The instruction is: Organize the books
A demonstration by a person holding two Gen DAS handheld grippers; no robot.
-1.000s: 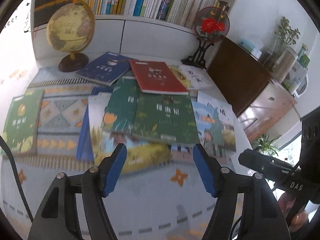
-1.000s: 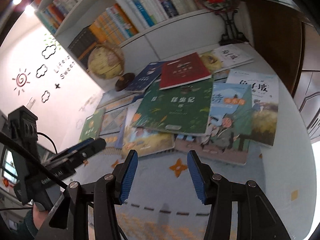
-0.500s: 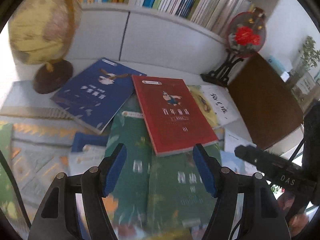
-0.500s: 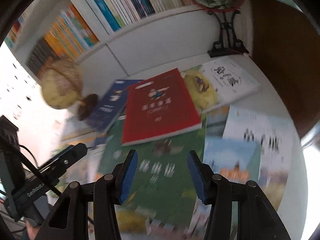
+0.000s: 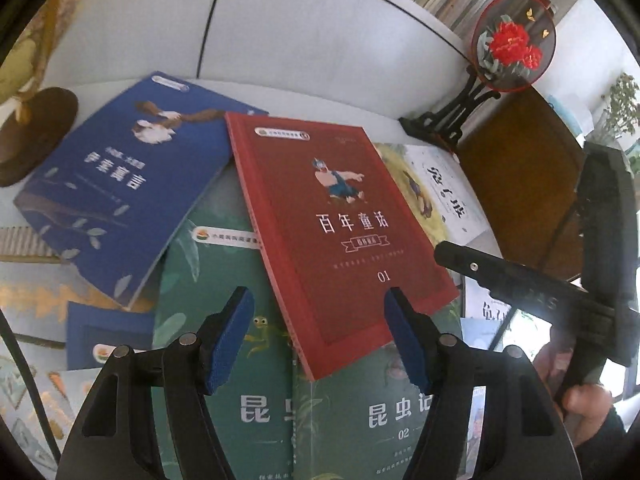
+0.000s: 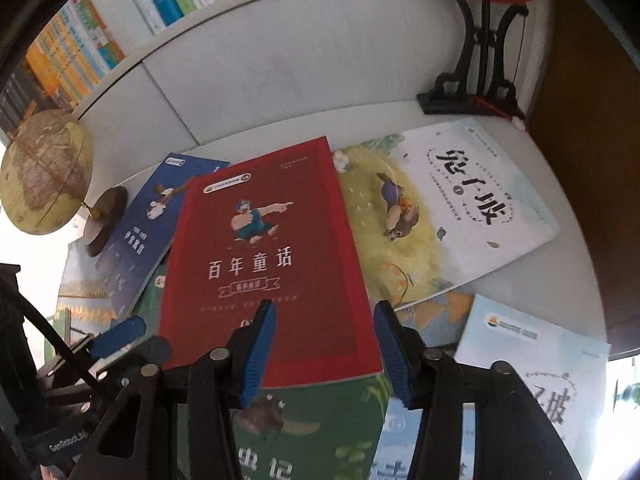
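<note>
A red book [image 5: 336,232] lies on top of a loose pile, over two green books [image 5: 224,280] and one edge of a blue book [image 5: 120,192]. My left gripper [image 5: 318,304] hovers open over the red book's near edge, with nothing gripped. My right gripper [image 6: 324,312] hangs over the near right corner of the red book [image 6: 260,264]. Its jaws are closing, and that corner shows between the pads, which do not press on it. A blue pad of the left gripper [image 6: 120,336] shows at the lower left of the right wrist view.
A white and yellow book [image 6: 460,208] and a pale blue book [image 6: 540,360] lie to the right. A globe [image 6: 44,172] stands at the back left. A fan ornament on a black stand [image 5: 512,40] stands at the back right, under a full bookshelf [image 6: 120,20]. A brown cabinet [image 5: 520,176] borders the right side.
Both grippers have moved forward and down over the pile until the red book fills the middle of each view. The right jaws have narrowed.
</note>
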